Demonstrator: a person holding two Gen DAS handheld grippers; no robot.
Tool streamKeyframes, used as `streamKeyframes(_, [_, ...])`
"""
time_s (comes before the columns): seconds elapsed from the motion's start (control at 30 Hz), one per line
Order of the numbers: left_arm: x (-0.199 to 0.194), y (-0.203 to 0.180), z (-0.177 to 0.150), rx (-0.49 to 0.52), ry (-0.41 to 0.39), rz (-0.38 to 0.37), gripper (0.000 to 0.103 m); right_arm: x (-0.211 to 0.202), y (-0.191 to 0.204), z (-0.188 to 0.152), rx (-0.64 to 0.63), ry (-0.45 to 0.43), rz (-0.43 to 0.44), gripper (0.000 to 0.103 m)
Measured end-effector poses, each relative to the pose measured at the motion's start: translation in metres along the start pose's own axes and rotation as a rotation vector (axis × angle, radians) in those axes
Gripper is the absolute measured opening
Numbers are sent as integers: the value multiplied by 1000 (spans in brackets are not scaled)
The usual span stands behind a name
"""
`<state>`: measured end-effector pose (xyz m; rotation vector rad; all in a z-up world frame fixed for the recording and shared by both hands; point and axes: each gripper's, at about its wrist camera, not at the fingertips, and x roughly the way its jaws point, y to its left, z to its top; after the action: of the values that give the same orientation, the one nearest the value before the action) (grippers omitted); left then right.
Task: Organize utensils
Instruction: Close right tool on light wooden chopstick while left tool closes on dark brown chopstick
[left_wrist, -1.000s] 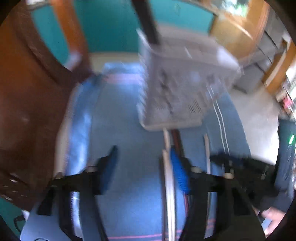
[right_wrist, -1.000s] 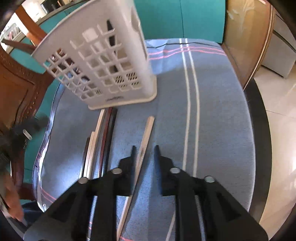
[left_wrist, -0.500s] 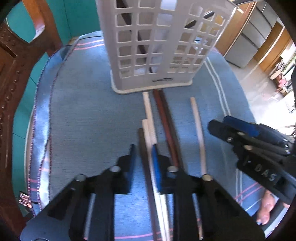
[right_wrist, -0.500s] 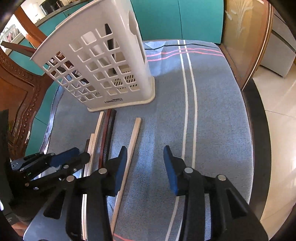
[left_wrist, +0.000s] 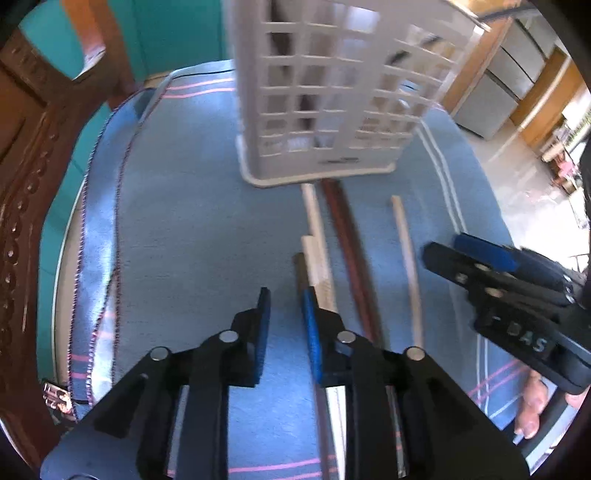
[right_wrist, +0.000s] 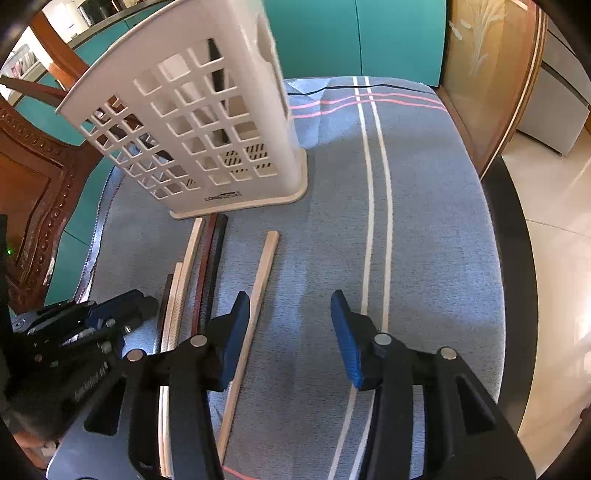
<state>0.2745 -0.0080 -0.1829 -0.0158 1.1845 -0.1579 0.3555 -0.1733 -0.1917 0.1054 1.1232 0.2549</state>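
White lattice basket (right_wrist: 207, 136) stood upright at the far side of the desk (right_wrist: 436, 236), which was covered by a blue-grey striped cloth. A row of long utensil sticks lay flat on the cloth just in front of the basket's base: pale sticks (left_wrist: 314, 236), a dark brown stick (left_wrist: 301, 271), a reddish-brown stick (left_wrist: 347, 240), and one pale stick (right_wrist: 258, 291) lying apart to the right.

Left tool (left_wrist: 285, 325): jaws had just been opening slightly, a narrow gap, blue pads showing; nothing between them. Its right finger stood over the near ends of the dark and pale sticks.

Right tool (right_wrist: 291, 332): jaws had just been opening, spread wide, empty. The lone pale stick passed just beside its left finger (right_wrist: 232, 339).
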Motion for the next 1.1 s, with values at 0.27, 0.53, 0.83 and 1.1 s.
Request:
streamKeyframes(0.27, [2,11,-4,-39,4,14,27,9,11,-1,-22,17,-14,49])
streamKeyframes(0.53, [2,13,-3,-16,-13,65,31,11,11,-4,-30,22,-22,50])
streamKeyframes(0.83, [9,-5,4,-13,-31,104,37,24,33,-2,-109,-36,-111,50])
streamKeyframes(1.1, [22,-4,20,48,-32,64,16,23,44,-5,-199,5,-89,11])
